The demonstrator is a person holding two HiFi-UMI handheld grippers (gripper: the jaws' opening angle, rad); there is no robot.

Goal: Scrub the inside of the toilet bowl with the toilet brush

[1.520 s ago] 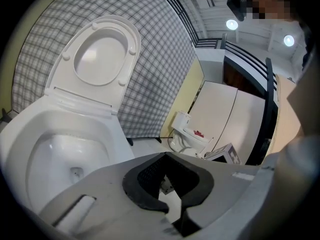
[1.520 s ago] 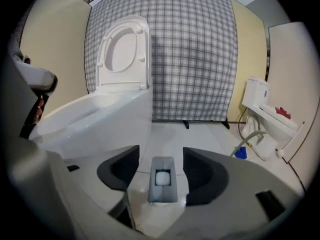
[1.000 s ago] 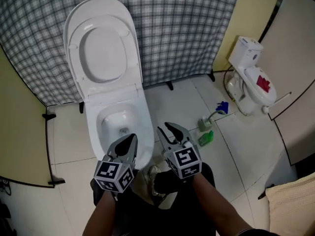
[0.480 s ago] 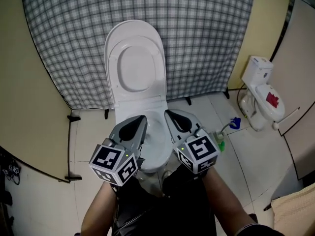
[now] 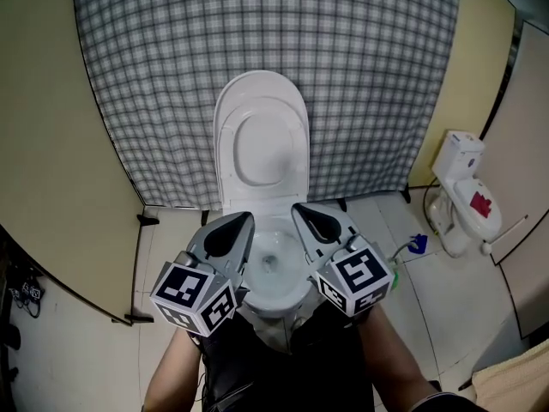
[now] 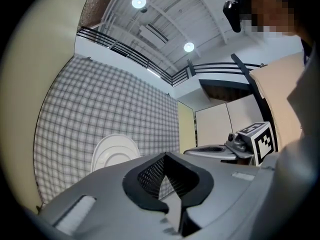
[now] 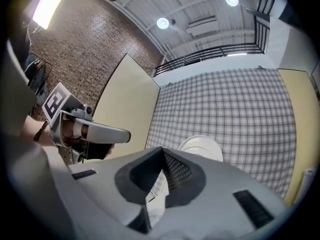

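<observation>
The white toilet stands in the middle of the head view with its lid (image 5: 260,140) raised against a checked curtain and its bowl (image 5: 276,283) open below. Both grippers hover side by side above the bowl's front, pointing at the lid. My left gripper (image 5: 244,219) is shut and empty; my right gripper (image 5: 298,209) is shut and empty too. A blue-headed brush (image 5: 418,244) lies on the floor tiles to the right, well apart from both grippers. The left gripper view shows its closed jaws (image 6: 165,156) before the lid (image 6: 112,151); the right gripper view shows the same (image 7: 161,151).
A checked curtain (image 5: 171,75) hangs behind the toilet between beige partition panels (image 5: 60,170). A second small white toilet (image 5: 463,191) with a red patch stands at the far right. The person's legs fill the bottom of the head view.
Both grippers have risen and now cover the bowl's front. The right gripper's jaws, apart a second ago, have closed. The head view has swung so the toilet sits in the middle.
</observation>
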